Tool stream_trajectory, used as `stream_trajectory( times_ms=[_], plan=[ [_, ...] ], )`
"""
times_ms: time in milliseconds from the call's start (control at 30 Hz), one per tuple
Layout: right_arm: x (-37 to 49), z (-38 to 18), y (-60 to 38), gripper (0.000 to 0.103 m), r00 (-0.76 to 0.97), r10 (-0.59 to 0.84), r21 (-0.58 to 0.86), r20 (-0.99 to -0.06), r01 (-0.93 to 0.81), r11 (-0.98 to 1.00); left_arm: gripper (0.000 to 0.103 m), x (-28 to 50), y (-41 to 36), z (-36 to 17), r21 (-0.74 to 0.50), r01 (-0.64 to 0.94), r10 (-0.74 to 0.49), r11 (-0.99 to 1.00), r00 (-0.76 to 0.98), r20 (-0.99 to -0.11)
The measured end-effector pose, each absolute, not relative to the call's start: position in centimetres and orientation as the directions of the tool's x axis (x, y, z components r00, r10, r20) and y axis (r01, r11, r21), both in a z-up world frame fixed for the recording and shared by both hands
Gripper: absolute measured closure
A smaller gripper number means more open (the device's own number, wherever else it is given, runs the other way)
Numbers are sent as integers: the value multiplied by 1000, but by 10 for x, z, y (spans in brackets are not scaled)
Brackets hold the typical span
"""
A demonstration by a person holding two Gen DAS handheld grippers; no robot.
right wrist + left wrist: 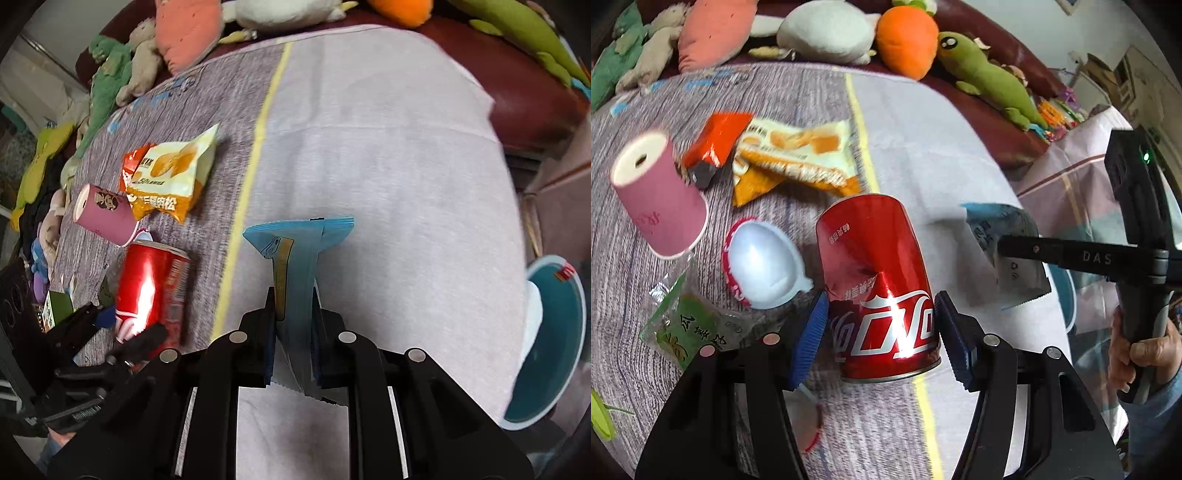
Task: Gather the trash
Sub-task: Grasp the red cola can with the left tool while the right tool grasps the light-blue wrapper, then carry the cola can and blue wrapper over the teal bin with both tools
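Observation:
A dented red cola can (882, 295) stands between my left gripper's (881, 332) blue pads, which press its lower sides; it also shows in the right wrist view (151, 291). My right gripper (293, 332) is shut on a blue wrapper (299, 254) and holds it above the table; from the left wrist view the wrapper (1008, 251) hangs at the right gripper's finger (1071, 254). A teal bin (546, 339) sits off the table's right edge.
On the table lie a pink paper cup (659, 199), an orange-and-white snack bag (798, 155), a red packet (716, 142), a white plastic lid (764, 266) and a green wrapper (690, 328). Plush toys (905, 40) line the sofa behind.

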State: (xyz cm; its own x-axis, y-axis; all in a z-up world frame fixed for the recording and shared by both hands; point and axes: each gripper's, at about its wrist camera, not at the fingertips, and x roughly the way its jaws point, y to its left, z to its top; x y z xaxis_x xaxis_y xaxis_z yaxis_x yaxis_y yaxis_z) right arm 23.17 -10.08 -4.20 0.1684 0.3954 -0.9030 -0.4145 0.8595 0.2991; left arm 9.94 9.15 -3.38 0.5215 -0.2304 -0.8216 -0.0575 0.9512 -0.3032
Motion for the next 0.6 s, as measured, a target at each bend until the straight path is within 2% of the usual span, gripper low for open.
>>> stream_trajectory(
  times_ms=[600],
  plan=[
    [212,-6,-266,88,345,419,362,-840,-219,906,43,136,-39,2,-243,163,-293,956,497,-817]
  ],
)
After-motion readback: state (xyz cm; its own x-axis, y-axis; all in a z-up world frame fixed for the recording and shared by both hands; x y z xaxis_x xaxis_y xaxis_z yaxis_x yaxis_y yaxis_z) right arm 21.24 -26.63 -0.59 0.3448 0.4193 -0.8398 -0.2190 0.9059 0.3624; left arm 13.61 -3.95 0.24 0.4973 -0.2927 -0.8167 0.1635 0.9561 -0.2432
